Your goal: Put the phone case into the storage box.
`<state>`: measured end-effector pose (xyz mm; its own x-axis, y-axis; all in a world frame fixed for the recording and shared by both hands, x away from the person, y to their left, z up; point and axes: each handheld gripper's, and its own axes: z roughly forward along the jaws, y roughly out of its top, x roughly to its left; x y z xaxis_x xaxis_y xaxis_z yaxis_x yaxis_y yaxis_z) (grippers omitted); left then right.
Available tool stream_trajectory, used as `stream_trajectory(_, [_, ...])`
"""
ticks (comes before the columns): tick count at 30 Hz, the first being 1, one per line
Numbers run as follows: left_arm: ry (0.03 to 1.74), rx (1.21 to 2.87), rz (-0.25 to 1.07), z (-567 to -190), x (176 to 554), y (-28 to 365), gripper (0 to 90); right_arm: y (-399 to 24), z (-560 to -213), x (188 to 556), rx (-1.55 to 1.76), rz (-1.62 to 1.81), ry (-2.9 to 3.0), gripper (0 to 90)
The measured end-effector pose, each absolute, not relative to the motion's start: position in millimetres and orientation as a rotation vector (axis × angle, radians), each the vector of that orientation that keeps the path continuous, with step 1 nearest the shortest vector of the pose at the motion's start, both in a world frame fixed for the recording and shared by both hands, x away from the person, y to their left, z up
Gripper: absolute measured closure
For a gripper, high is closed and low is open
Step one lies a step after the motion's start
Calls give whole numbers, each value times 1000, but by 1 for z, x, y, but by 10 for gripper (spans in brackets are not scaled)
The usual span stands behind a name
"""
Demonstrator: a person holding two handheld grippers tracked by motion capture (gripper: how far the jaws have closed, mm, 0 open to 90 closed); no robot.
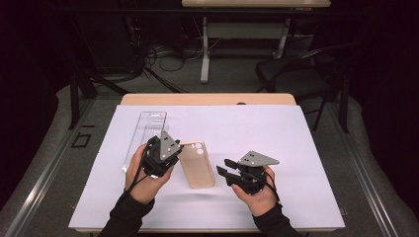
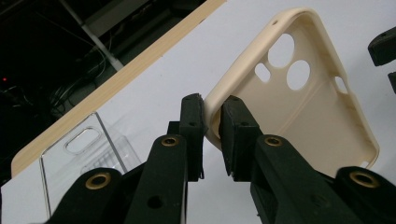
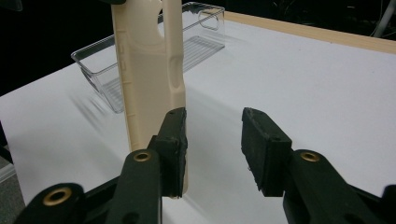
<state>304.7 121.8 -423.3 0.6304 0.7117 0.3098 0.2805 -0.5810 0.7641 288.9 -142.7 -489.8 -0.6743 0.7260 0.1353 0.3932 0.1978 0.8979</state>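
Note:
A cream phone case (image 1: 196, 165) with camera cut-outs sits mid-table over the white sheet. My left gripper (image 1: 178, 150) is shut on it. In the left gripper view, the left gripper (image 2: 212, 109) has both pads pinching the case (image 2: 308, 116) at its rim near the camera end, with the hollow inside facing the camera. My right gripper (image 1: 222, 168) stands open just right of the case's lower end. In the right gripper view, the right gripper (image 3: 215, 126) has nothing between its pads, and the case (image 3: 147, 79) rises tilted beside and beyond one jaw.
A clear plastic tray (image 1: 148, 131) lies on the white sheet (image 1: 257, 128) left of the case, close behind my left hand. It also appears as the clear tray (image 3: 196, 32) in the right gripper view. Beyond the table's far wooden edge (image 1: 207, 98) stand a chair (image 1: 296, 74), table legs and cables.

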Motion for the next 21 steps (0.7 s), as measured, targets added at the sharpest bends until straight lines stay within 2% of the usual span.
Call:
stream_trajectory(10, [755,2153,815,-423,308,130,800,-145,-490,292,1036,1442,2152,522])
stream_trajectory(21, [735,2118,817,-425,312,139,799,-147,-495,295,978,1386,2192,509])
